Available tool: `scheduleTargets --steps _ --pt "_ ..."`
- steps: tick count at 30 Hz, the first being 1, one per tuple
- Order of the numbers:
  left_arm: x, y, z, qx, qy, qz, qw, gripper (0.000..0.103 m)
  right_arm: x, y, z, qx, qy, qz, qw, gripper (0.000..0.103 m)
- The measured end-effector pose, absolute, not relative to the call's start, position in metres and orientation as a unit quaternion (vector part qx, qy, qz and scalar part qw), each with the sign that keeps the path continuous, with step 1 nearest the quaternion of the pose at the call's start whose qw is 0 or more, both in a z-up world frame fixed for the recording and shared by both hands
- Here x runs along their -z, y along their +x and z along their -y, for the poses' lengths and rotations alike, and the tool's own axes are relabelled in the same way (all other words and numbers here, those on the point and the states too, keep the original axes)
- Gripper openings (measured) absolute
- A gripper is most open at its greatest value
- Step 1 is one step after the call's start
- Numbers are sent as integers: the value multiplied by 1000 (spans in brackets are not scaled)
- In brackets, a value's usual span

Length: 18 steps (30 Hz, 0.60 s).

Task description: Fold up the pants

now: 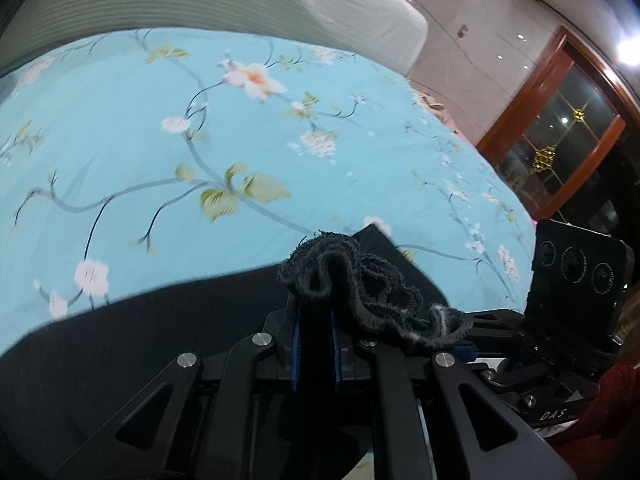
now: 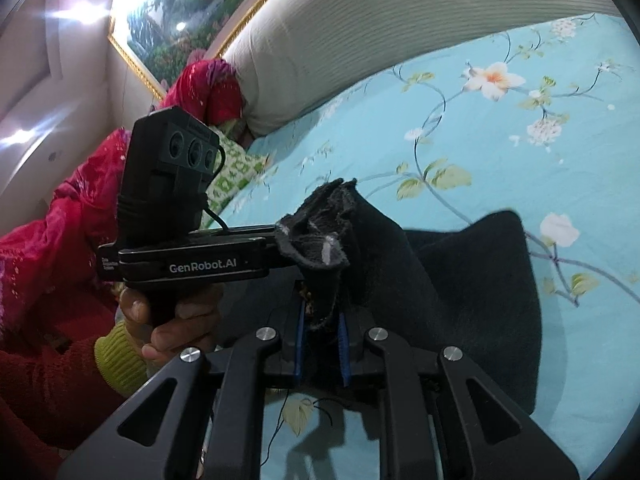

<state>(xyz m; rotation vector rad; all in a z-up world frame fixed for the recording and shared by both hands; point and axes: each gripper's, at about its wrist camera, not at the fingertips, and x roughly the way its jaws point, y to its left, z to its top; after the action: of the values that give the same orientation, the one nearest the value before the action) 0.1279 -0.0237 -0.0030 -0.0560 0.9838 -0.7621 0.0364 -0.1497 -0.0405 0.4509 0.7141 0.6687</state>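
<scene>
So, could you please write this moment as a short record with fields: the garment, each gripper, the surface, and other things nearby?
garment: black pants, frayed edge bunched up, partly lifted
left gripper: shut on the pants' edge
right gripper: shut on the pants' edge, close beside the left one
surface: blue floral bedsheet
nearby: white ribbed pillow, red cloth beside it, framed painting on the wall
</scene>
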Motion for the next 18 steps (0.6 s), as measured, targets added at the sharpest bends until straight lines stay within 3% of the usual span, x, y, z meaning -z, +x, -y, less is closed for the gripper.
scheduleTargets --steps 5,13,18 --pt "14 123 8 320 -35 -472 821 12 47 34 141 -322 201 -353 855 18" --pt "22 113 -17 261 -57 -486 832 8 49 31 120 -348 182 -360 846 47" --pt "21 96 -30 242 -72 -487 836 9 53 25 115 -354 187 -365 841 47"
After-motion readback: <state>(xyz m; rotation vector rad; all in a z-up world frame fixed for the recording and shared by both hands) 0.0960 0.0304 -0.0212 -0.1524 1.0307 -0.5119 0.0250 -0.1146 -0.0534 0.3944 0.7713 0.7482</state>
